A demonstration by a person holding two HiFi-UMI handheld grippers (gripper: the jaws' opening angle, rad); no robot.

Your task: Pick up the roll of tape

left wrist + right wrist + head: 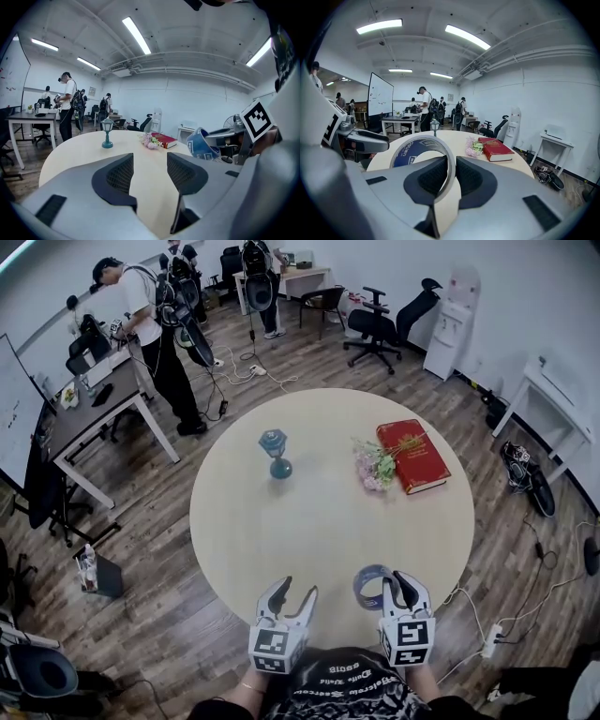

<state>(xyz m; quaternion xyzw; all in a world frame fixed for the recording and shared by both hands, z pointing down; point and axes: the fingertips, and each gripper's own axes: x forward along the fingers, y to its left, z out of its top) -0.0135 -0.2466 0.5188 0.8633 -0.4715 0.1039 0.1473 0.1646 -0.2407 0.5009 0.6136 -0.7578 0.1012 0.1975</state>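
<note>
A round table (234, 521) stands mid-room. On its far half a small lantern lamp (275, 454) stands left of centre. To the lamp's right lies a bunch of flowers (373, 466), just beside the left edge of a book (413, 457). At the table's near edge, well apart from these, the left gripper (292, 594) and right gripper (392, 585) sit side by side. The roll of tape (368, 582) stands on edge between the right gripper's jaws, its ring reaching forward and left. Behind the table are office chairs (375, 329). To the far left a person (155, 334) stands beside a desk (94, 409).
</note>
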